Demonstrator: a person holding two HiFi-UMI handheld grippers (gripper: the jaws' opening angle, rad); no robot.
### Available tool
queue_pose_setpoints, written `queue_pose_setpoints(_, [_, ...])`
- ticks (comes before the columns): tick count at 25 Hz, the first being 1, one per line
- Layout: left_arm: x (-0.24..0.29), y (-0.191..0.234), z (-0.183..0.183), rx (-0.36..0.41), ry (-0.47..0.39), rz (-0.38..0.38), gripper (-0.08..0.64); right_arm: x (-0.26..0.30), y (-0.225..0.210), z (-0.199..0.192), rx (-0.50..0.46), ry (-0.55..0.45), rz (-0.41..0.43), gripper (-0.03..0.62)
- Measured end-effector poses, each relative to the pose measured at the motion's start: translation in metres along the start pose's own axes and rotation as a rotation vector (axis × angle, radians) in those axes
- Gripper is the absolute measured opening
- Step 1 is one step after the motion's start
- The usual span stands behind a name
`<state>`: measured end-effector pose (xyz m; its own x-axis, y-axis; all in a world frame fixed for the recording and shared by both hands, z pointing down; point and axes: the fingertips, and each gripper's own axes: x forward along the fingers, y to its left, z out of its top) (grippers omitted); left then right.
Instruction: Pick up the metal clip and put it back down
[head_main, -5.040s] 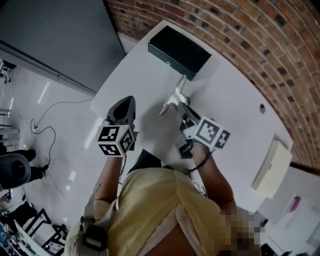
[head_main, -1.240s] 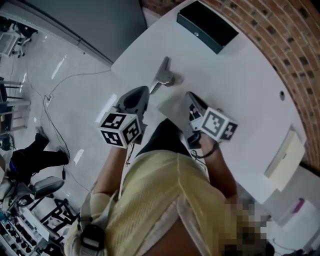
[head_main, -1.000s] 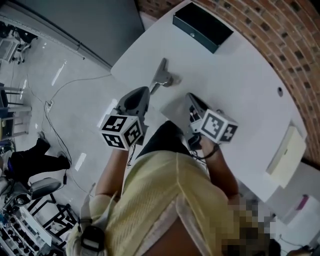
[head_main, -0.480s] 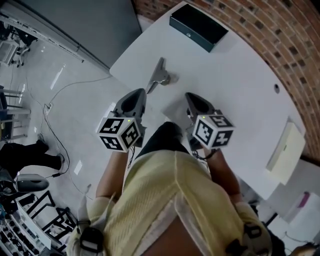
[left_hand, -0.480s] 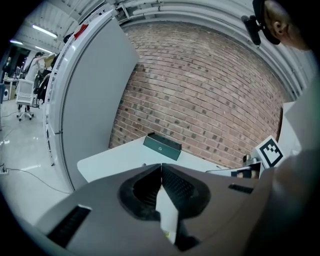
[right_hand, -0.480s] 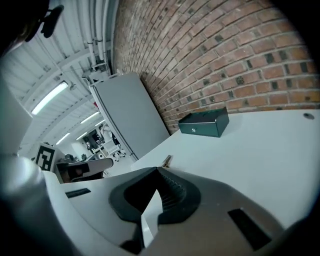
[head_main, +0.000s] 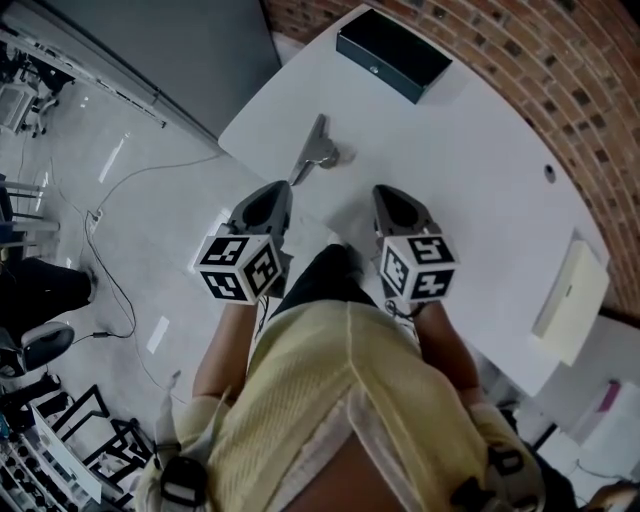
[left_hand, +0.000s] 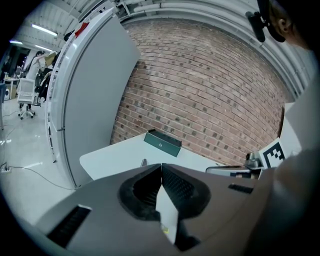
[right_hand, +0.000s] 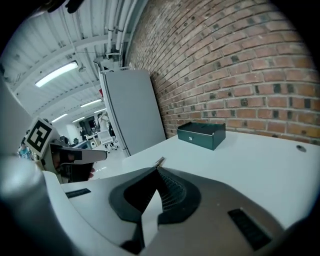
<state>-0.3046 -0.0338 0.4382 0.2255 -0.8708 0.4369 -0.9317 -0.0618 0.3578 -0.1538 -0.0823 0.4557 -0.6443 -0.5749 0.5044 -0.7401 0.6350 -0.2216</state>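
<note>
clip (head_main: 316, 150) flat on white table (head_main: 480, 190), upper centre of head view; task looks done, i reckon. my left gripper (head_main: 272, 193) and right gripper (head_main: 390, 196) both closed tight, empty, parked below, clear of clip.

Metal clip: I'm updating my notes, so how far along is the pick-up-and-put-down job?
Looks done: the metal clip lies on the table, touched by nothing. In hand: nothing; the left hand-held gripper and right hand-held gripper are both shut and empty, short of the clip. Left: nothing visible.
</note>
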Motion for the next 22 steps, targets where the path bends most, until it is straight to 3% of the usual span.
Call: queue_pose_setpoints(22, [-0.01,-0.013,-0.006,-0.028,-0.002,0.003,0.003,-0.003,0.013,0.003,0.021,-0.018,0.043,0.003])
